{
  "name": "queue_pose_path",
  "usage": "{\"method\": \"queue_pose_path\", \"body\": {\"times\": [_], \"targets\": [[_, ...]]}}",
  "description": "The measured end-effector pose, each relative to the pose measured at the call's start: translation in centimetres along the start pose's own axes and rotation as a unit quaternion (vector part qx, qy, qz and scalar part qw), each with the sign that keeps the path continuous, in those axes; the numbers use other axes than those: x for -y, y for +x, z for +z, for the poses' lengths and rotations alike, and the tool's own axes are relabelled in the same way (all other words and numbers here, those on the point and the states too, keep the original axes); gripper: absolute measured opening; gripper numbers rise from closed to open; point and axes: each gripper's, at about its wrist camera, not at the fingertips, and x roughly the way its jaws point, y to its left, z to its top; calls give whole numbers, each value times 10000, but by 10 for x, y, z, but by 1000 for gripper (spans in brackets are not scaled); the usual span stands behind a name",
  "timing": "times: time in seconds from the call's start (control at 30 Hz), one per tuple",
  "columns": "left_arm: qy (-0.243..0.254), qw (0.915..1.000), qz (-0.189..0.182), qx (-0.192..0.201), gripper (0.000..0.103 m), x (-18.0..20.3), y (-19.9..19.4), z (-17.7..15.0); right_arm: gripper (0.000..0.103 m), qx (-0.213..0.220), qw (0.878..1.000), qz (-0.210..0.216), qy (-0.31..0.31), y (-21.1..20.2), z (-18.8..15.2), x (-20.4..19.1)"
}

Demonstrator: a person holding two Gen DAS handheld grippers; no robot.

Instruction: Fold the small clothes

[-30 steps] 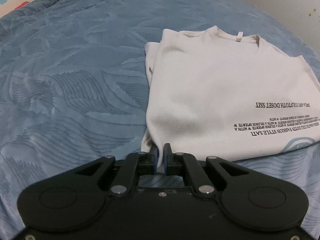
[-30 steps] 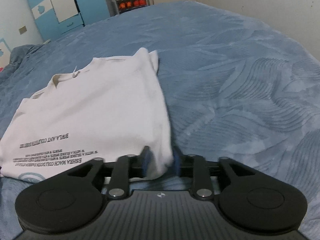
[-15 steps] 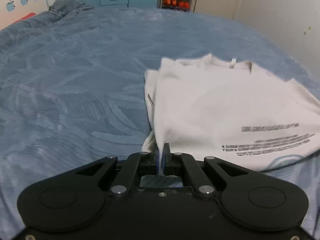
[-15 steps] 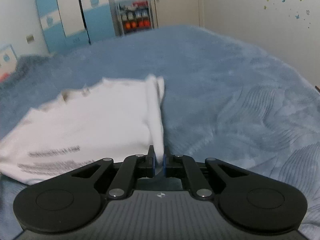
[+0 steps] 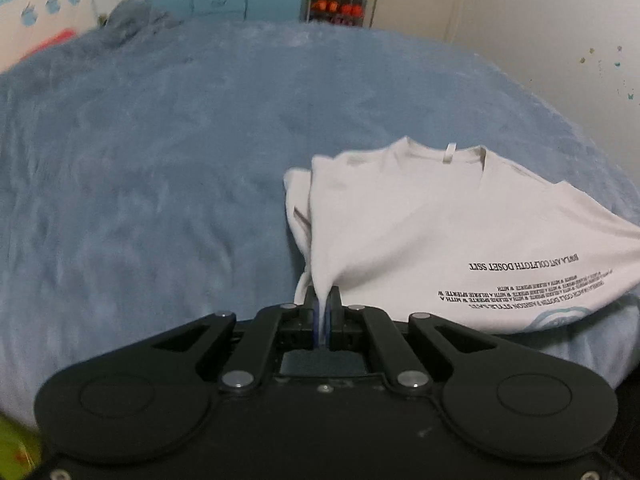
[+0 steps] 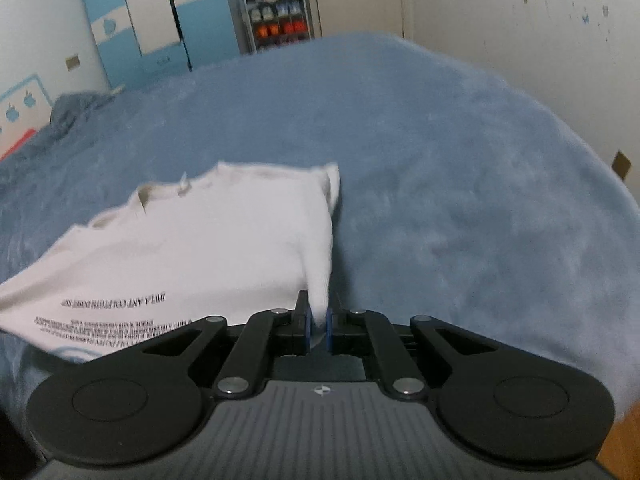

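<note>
A white T-shirt [image 5: 420, 232] with black printed text lies on the blue bed, its sleeves folded in and its collar at the far end. My left gripper [image 5: 322, 312] is shut on the shirt's near left hem corner, which is pulled up off the bed. In the right wrist view the same T-shirt [image 6: 208, 240] stretches away to the left. My right gripper [image 6: 318, 318] is shut on the near right hem corner, also lifted. The near hem hangs raised between the two grippers.
The blue textured bedspread [image 5: 160, 184] spreads wide to the left of the shirt and likewise to its right [image 6: 460, 200]. A crumpled blue pillow [image 5: 136, 16] lies at the far left. Blue wardrobes [image 6: 132, 20] and a shoe rack [image 6: 276, 16] stand against the far wall.
The right gripper closed on the hem corner. Both grippers then rose with the shirt's near hem, lifting it off the bed and bringing the room's far wall into view.
</note>
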Motion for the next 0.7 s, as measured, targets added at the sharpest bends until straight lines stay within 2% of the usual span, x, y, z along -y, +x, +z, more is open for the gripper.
{"method": "queue_pose_path", "body": {"times": [0.07, 0.17, 0.3, 0.37, 0.47, 0.53, 0.6, 0.7], "targets": [[-15, 9999, 22, -163, 1, 3, -8, -19, 6, -224, 9997, -50, -11, -2, -18, 2], [83, 9987, 86, -494, 1, 12, 4, -40, 7, -400, 9990, -207, -1, 7, -37, 3], [9, 9966, 337, -754, 4, 9, 26, -53, 10, -423, 9979, -479, -69, 20, -39, -4], [-58, 9940, 509, -968, 8, 5, 32, -54, 16, -289, 9971, -686, -173, 15, -39, -4], [202, 9894, 710, -1253, 18, 0, 30, -53, 17, 131, 9902, -1200, -707, -4, -39, -9], [146, 9895, 795, -1202, 17, -8, 20, -47, 17, 179, 9873, -1302, -888, -8, -39, -7], [-10, 9919, 847, -948, 15, -13, 4, -37, 17, 262, 9863, -1349, -917, -11, -36, -8], [-177, 9972, 606, -403, 15, -4, -11, -19, 17, 408, 9913, -1025, -725, -11, -28, -18]]}}
